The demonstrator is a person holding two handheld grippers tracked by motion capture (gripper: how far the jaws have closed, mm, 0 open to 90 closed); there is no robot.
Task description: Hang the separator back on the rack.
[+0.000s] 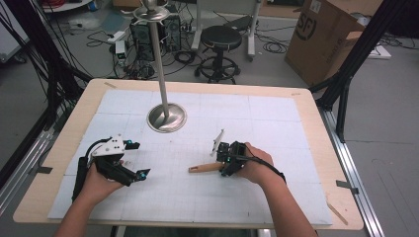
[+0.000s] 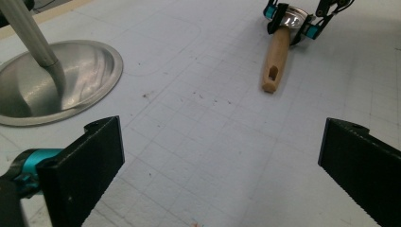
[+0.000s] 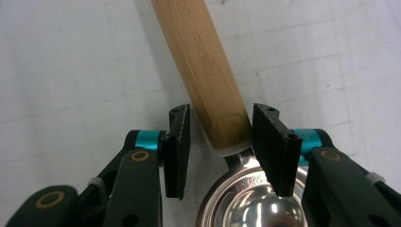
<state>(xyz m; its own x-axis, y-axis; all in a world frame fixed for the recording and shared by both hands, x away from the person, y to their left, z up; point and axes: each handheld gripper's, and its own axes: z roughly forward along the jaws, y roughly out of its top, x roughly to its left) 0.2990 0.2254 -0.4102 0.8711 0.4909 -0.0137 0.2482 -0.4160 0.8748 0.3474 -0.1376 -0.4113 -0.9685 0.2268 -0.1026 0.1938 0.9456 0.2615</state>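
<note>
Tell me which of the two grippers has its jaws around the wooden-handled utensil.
The right gripper: its jaws straddle the wooden handle near the metal bowl, one pad touching it. The left gripper sits wide open over bare mat, apart from the utensil.

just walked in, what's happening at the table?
A person holds a tool in each hand over the white gridded mat. The right tool straddles the wooden handle of a metal ladle lying on the mat; its jaws sit beside the handle near the bowl end, one touching, not yet clamped. The left tool hovers open, holding nothing. A steel stand waits at the back.
</note>
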